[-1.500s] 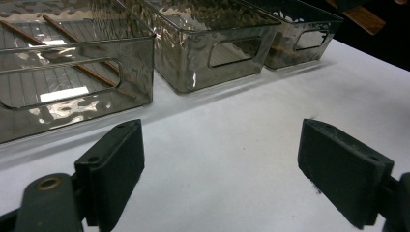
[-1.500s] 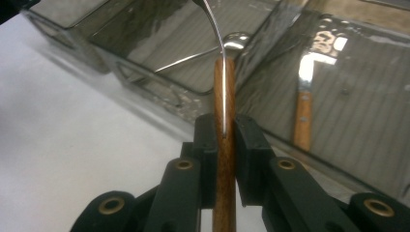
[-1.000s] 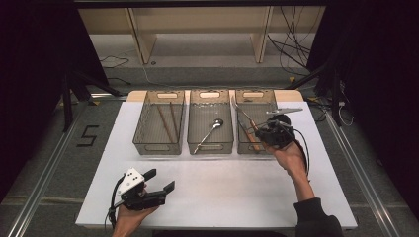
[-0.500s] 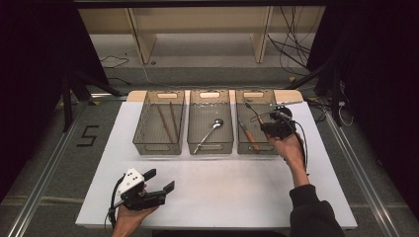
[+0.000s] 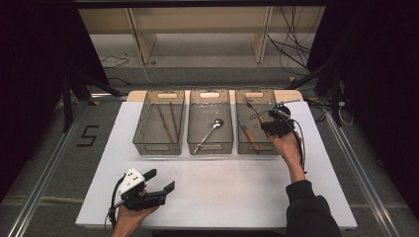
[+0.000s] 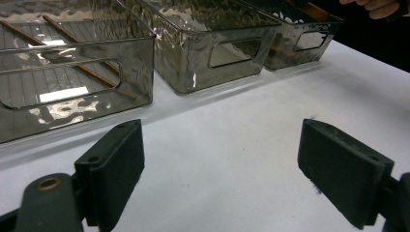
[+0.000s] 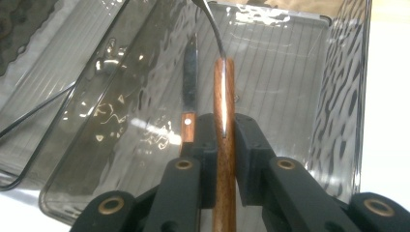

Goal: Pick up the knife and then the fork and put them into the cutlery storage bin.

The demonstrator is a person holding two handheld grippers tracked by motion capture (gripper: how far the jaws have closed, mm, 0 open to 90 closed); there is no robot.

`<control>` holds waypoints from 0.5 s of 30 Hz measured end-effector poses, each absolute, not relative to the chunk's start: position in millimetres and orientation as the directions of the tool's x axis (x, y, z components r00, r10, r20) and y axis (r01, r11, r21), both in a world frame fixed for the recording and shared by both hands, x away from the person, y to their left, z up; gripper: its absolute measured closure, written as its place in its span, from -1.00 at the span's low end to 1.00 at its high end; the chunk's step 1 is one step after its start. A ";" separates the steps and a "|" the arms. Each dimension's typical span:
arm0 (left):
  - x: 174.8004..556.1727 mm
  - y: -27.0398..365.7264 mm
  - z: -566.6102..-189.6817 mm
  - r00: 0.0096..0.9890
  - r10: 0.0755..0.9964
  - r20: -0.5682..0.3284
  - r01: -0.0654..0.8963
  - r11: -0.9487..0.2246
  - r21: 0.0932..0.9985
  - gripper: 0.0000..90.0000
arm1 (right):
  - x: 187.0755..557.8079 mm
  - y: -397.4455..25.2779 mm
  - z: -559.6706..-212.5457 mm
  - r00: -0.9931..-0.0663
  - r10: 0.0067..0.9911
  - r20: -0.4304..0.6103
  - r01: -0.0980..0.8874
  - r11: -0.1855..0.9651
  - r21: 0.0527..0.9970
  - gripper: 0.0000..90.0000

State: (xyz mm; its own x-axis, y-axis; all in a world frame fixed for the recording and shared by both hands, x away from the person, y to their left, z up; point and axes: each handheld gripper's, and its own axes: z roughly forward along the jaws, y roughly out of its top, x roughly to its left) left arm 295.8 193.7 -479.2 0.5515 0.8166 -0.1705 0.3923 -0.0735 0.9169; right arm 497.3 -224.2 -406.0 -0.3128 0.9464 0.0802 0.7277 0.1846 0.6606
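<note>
**Right gripper holds a wooden-handled utensil over the right bin**

A white table [image 5: 222, 182] carries three clear, smoke-tinted plastic bins in a row along its far half. The left bin [image 5: 159, 123] holds two thin wooden sticks [image 5: 166, 122] lying lengthwise — they look like chopsticks. The middle bin [image 5: 210, 122] holds a metal spoon [image 5: 209, 132], its bowl toward the far end and its handle running to the near left corner. The right bin [image 5: 257, 123] has a wooden-handled knife [image 5: 248, 136] lying on its floor; in the right gripper view the dark blade points away and the handle end shows a pale rivet.

The right gripper [image 5: 274, 124] hangs above the right side of that bin, held from the near side by the person's right hand [image 5: 288, 145]. Its jaws are pressed closed on a wooden-handled utensil [image 7: 223, 145], the handle running straight between the pads and a curved metal neck rising beyond them — the working end is cut off at the top of the right gripper view, so what kind of utensil it is cannot be told.

The left gripper [image 5: 160, 185] sits low at the near left of the table in the person's left hand [image 5: 132, 217], well apart from the bins. Its jaws stand wide apart with nothing between them, bare white tabletop showing in the gap.
</note>
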 end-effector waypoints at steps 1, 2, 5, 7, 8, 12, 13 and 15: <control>295.8 193.7 -479.1 0.551 0.817 -0.171 0.392 -0.073 0.917 -0.63 | 498.0 -223.7 -406.4 -0.309 0.948 0.081 0.729 0.181 0.660 0.81; 295.7 193.6 -479.1 0.551 0.817 -0.170 0.392 -0.074 0.917 -0.63 | 498.9 -223.5 -406.8 -0.308 0.948 0.080 0.730 0.181 0.658 0.81; 295.6 193.4 -478.9 0.552 0.816 -0.173 0.393 -0.071 0.917 -0.63 | 501.6 -222.8 -409.1 -0.301 0.949 0.091 0.742 0.174 0.648 0.78; 295.7 193.7 -479.0 0.551 0.817 -0.170 0.392 -0.074 0.917 -0.63 | 502.4 -223.1 -409.8 -0.301 0.947 0.110 0.741 0.160 0.652 0.62; 295.7 193.8 -479.0 0.551 0.817 -0.171 0.393 -0.073 0.917 -0.63 | 502.3 -224.0 -409.2 -0.315 0.940 0.128 0.738 0.158 0.657 0.58; 295.7 193.7 -479.1 0.551 0.817 -0.170 0.393 -0.074 0.917 -0.63 | 498.6 -222.4 -405.5 -0.349 0.926 0.145 0.727 0.170 0.665 0.41; 295.7 193.5 -479.0 0.551 0.817 -0.171 0.393 -0.073 0.917 -0.63 | 497.1 -222.0 -404.4 -0.356 0.923 0.147 0.727 0.175 0.664 0.39; 295.5 193.1 -479.0 0.551 0.816 -0.172 0.394 -0.073 0.916 -0.63 | 494.1 -221.1 -402.9 -0.370 0.918 0.142 0.717 0.185 0.672 0.35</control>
State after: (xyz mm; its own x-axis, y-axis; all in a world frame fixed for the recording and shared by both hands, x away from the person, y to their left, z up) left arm 295.5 193.1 -479.0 0.5513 0.8165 -0.1716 0.3937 -0.0733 0.9163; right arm 494.1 -221.1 -402.9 -0.3702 0.9179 0.1425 0.7174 0.1851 0.6716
